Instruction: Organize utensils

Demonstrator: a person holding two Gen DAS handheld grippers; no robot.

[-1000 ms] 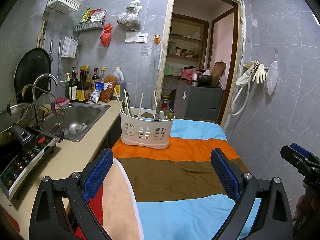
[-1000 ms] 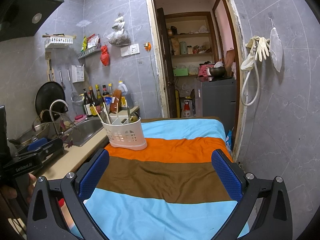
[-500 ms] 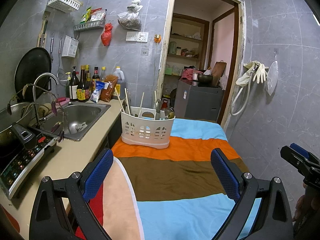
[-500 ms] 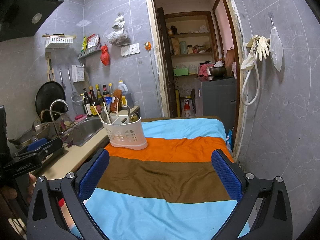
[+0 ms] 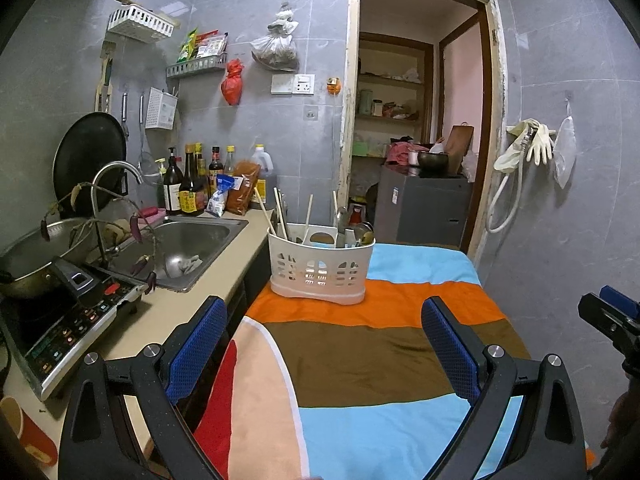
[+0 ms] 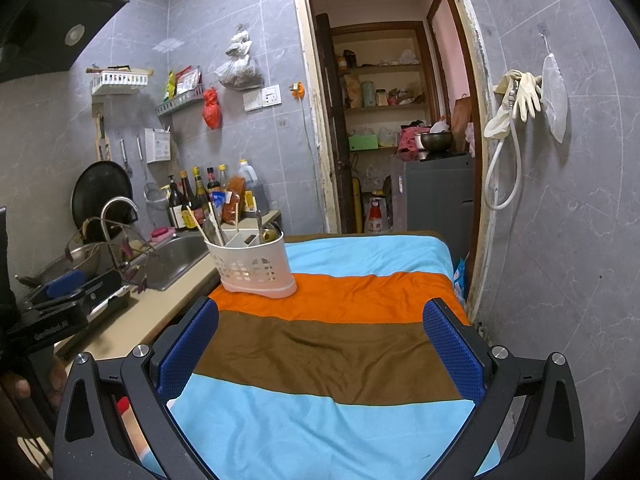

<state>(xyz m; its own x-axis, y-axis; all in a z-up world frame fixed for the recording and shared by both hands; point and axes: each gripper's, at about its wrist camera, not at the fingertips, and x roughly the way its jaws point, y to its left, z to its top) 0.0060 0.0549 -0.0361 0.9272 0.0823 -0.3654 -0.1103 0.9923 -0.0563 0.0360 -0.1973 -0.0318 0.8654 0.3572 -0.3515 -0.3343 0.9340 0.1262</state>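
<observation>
My left gripper point(image 5: 322, 344) and right gripper point(image 6: 320, 344) both hang spread and empty over the striped cloth point(image 5: 380, 356). The white basket point(image 5: 320, 270) of utensils stands far ahead, beside the counter point(image 5: 160, 316).

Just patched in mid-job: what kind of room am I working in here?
A small home kitchen, most likely. A steel sink with a faucet is set in the counter, sauce bottles line the tiled wall, and a white utensil caddy holding chopsticks and spoons stands on a striped cloth.
</observation>
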